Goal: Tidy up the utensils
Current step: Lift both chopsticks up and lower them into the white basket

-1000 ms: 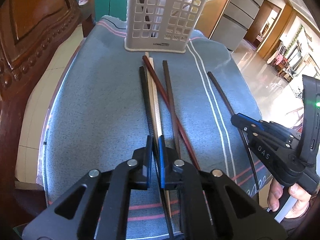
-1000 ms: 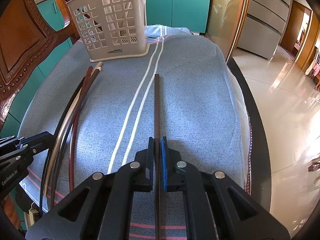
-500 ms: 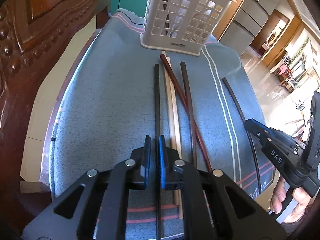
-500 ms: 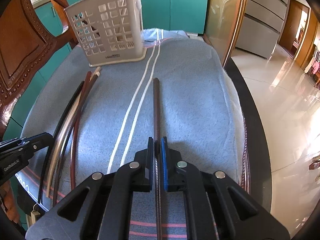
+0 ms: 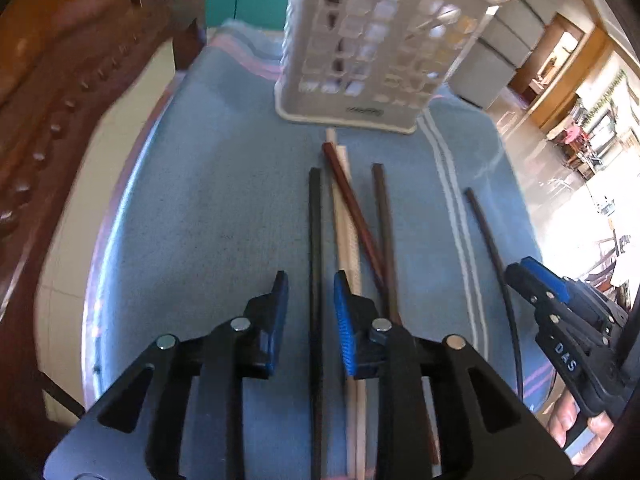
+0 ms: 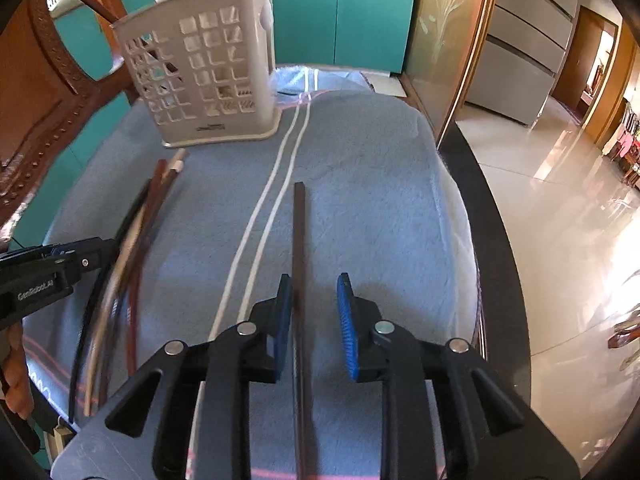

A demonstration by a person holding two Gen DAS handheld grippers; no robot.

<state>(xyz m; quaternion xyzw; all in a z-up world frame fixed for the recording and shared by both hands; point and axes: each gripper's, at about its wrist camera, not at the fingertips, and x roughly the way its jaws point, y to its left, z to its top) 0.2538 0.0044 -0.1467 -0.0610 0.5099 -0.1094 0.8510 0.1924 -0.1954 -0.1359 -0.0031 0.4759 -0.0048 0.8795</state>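
Several chopsticks lie on a blue towel in front of a white slotted basket. My left gripper is low over the towel, its jaws opening, and a black chopstick lies loose between them. Beside it lie a white chopstick, a reddish one and a dark brown one. My right gripper is opening too. A dark brown chopstick lies between its jaws, near the left pad, the right pad clear of it. The basket holds a few utensils.
A carved wooden chair stands close at the left of the table. The dark table rim drops off to a shiny floor at the right. Teal cupboards are behind. A hand grips the right tool.
Both grippers were shut on a chopstick and their jaws have now parted. The left gripper has moved nearer the basket, and the black chopstick lies apart from the white one.
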